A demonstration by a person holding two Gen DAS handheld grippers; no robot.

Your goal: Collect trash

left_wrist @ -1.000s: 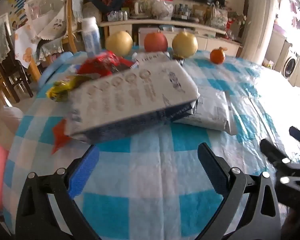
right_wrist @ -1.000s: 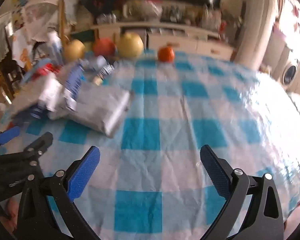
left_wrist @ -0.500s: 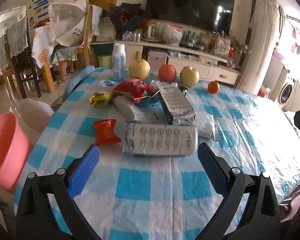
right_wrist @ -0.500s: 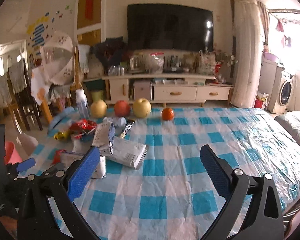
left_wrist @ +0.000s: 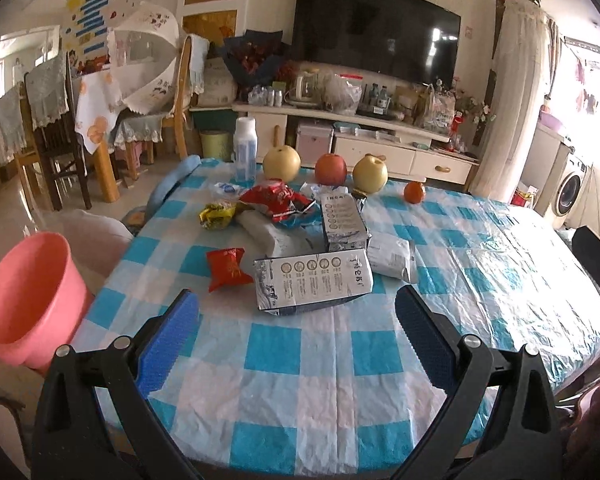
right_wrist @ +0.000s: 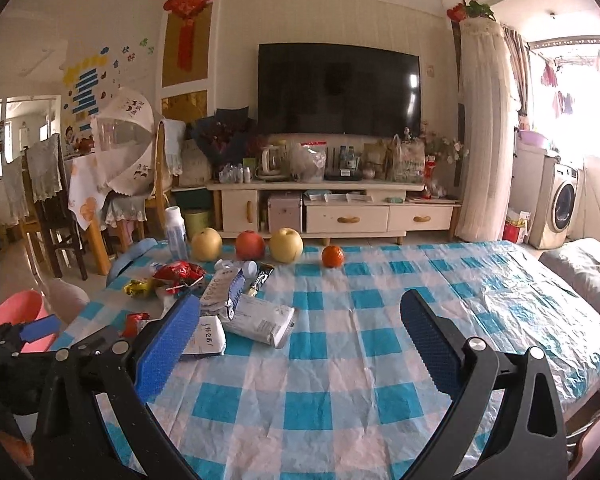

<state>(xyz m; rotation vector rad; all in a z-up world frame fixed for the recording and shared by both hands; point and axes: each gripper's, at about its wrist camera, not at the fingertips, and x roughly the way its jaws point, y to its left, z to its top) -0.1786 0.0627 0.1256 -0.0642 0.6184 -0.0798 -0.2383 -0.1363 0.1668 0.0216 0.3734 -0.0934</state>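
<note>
Trash lies on the blue-checked tablecloth [left_wrist: 324, 360]: a grey milk carton [left_wrist: 312, 280] on its side, a second carton [left_wrist: 342, 222], a white pouch [left_wrist: 392, 256], a red packet [left_wrist: 228, 268], a red wrapper [left_wrist: 278, 200] and a yellow wrapper [left_wrist: 216, 214]. A pink bin [left_wrist: 28, 300] is at the table's left edge. My left gripper [left_wrist: 296, 340] is open and empty, short of the near carton. My right gripper [right_wrist: 300, 348] is open and empty above the table, right of the white pouch [right_wrist: 260, 320]. The left gripper [right_wrist: 40, 328] shows at the left in the right wrist view.
Two pears [left_wrist: 282, 162], an apple [left_wrist: 331, 168] and an orange [left_wrist: 414, 192] stand along the table's far edge beside a white bottle [left_wrist: 245, 148]. Chairs [left_wrist: 52, 136] stand left, a TV cabinet [left_wrist: 360, 140] behind, a washing machine [left_wrist: 572, 196] right.
Both grippers have pulled back and risen away from the trash pile. The carton that filled the left view now lies flat on the table. The pink bin has come into view.
</note>
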